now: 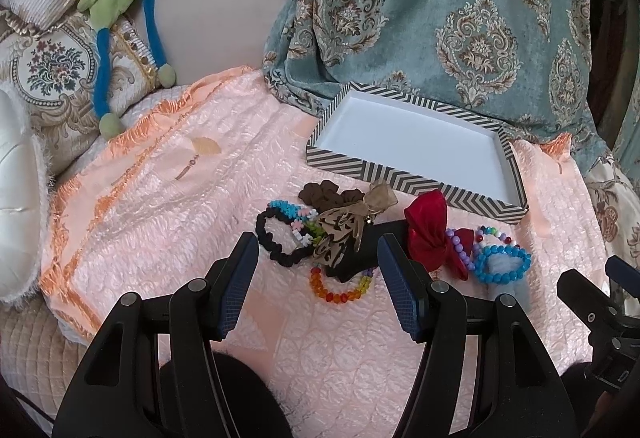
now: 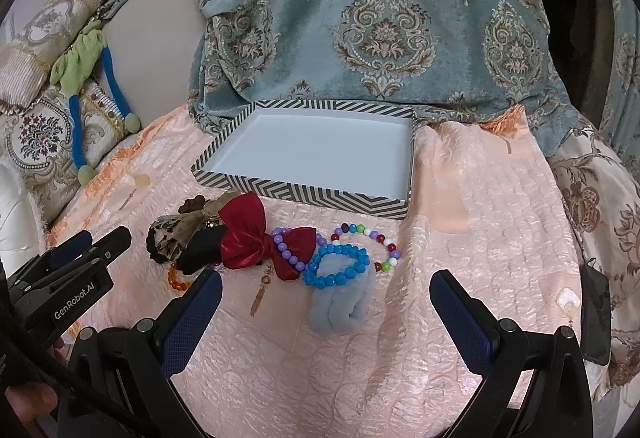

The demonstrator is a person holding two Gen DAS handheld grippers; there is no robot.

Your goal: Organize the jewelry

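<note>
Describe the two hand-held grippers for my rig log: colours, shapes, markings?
Both match: the left hand-held gripper and the right hand-held gripper have black plastic bodies with cut-out openings and round silver pivot pins. Each carries two flat, tapered fingers faced with dark blue textured pads. Seen from the right wrist view, the left one's side bears white "GenRobot.AI" lettering. No cables or sleeves are clearly visible.

Both wrist views looked forward and down from close over the bedspread (image 1: 160,198), sharing the striped box (image 1: 416,174) and the jewelry pile.
</note>
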